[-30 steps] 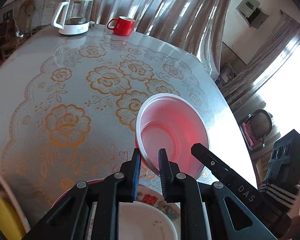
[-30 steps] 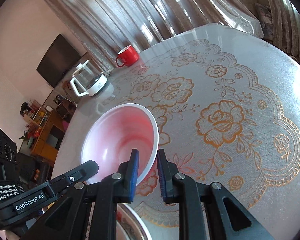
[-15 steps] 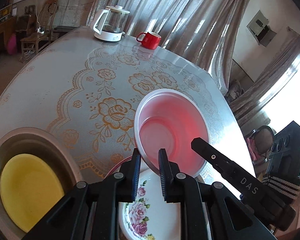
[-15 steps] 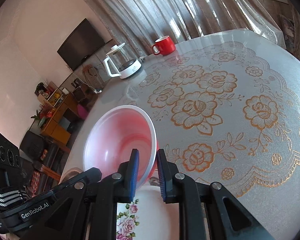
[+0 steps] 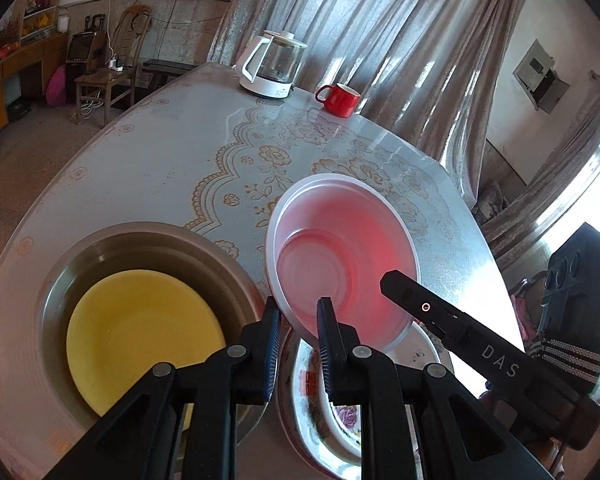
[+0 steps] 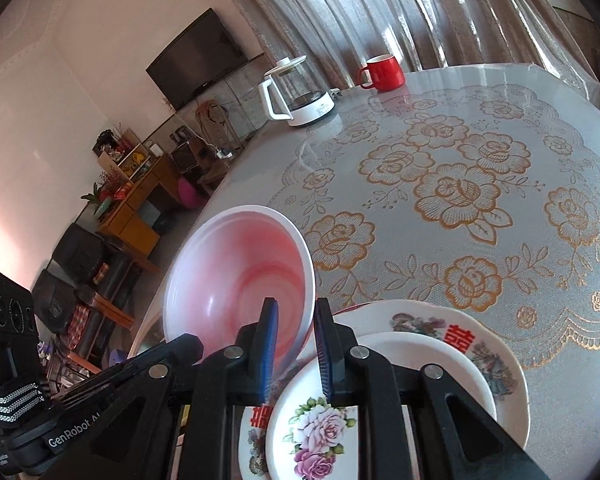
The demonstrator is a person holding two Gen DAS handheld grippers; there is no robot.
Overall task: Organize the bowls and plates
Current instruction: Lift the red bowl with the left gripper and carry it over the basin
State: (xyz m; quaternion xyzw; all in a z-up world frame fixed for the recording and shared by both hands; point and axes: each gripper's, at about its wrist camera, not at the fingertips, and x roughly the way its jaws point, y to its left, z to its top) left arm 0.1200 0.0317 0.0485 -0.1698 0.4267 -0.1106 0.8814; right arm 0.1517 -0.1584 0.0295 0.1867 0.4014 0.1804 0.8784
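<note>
Both grippers hold one pink-and-white plastic bowl (image 5: pixel 340 256) by its rim, lifted and tilted above the table. My left gripper (image 5: pixel 298 320) is shut on the near left rim. My right gripper (image 6: pixel 294 320) is shut on the opposite rim of the same bowl (image 6: pixel 236 276). Below the bowl lies a stack of floral plates (image 6: pixel 432 344), also seen in the left wrist view (image 5: pixel 336 412). To the left stands a metal basin (image 5: pixel 148 244) with a yellow plate (image 5: pixel 140 332) inside.
A glass kettle (image 5: pixel 274 66) and a red mug (image 5: pixel 340 98) stand at the far edge of the round table with its floral cloth (image 6: pixel 460 192). Curtains hang behind. A chair and cabinets stand off to the left.
Both grippers have carried the bowl back toward the near side of the table. The floral plates and the metal basin with the yellow plate have come into view below.
</note>
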